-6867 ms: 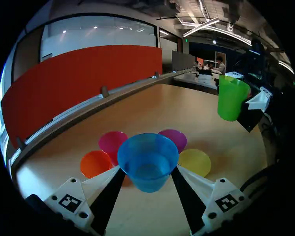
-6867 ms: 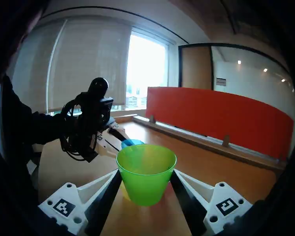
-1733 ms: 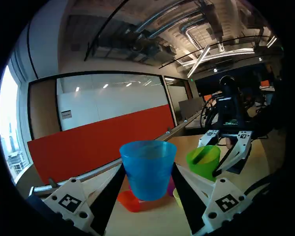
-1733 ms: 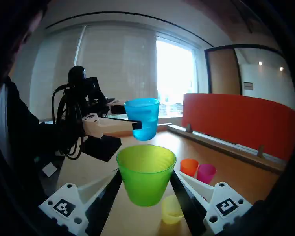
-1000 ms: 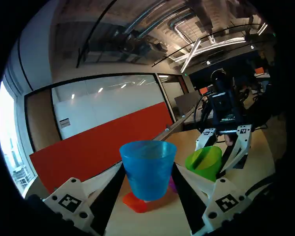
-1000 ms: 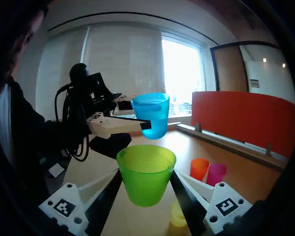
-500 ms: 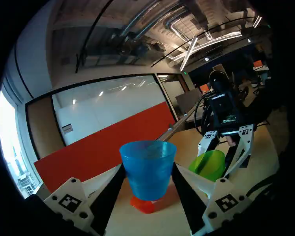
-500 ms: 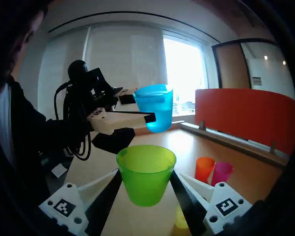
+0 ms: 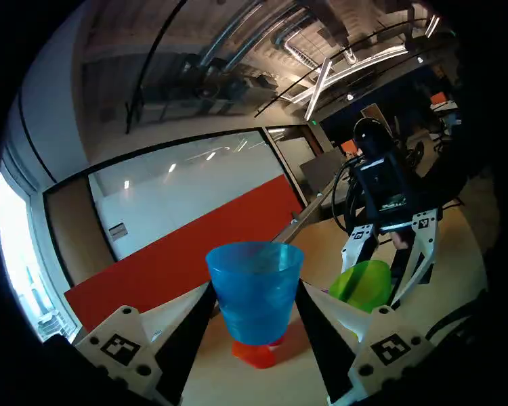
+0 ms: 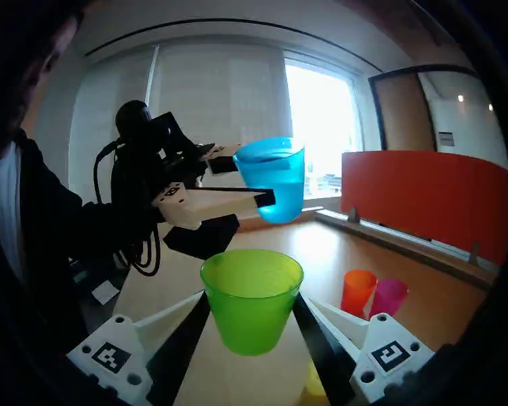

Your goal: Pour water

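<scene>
One translucent blue cup (image 9: 255, 294), perhaps part-filled.

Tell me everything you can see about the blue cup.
The blue cup is translucent plastic, tapered, wider at the rim. Both fingers of the left gripper clamp its sides. In the right gripper view it hangs in the air, leaning slightly, higher than the green cup, with what looks like water inside. Nothing else touches it.

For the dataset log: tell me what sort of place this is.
Probably an open-plan office: a wooden table with an orange divider panel, exposed ceiling ducts, and a glass-walled room.
</scene>
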Tool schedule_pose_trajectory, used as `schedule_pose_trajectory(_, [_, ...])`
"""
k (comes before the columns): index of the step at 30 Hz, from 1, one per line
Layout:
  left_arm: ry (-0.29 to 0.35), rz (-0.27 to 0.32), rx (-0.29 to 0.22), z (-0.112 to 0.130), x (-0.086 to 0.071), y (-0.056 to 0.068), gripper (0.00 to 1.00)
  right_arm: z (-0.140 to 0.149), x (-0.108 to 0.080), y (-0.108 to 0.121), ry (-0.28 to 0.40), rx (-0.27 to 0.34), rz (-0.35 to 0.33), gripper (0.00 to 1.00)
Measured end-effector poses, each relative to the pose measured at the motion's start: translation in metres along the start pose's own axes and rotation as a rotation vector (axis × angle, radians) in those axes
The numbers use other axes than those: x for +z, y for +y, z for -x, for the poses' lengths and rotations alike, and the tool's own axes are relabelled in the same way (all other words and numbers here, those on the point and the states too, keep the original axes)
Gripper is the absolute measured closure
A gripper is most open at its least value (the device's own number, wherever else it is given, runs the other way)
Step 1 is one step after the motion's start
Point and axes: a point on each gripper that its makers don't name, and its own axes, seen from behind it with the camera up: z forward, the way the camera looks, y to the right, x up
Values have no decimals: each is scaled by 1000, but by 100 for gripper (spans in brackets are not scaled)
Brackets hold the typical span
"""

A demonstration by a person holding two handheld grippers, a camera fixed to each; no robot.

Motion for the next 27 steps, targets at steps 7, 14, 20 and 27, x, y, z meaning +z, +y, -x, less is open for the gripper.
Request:
schedule_pose_trajectory(7, [4, 12, 51, -4, -2, 5, 20, -1, 4, -3, 9, -7, -9, 13])
schedule_pose_trajectory(14, [4, 13, 69, -6, -1, 6, 20, 0, 7, -6, 12, -18, -16, 14])
schedule_pose_trajectory(20, [1, 11, 88, -7, -2, 5, 19, 0, 8, -7, 15, -20, -17, 14])
schedule_pose_trajectory(27, [2, 11, 97, -7, -3, 6, 19, 1, 9, -8, 17, -24, -20, 14])
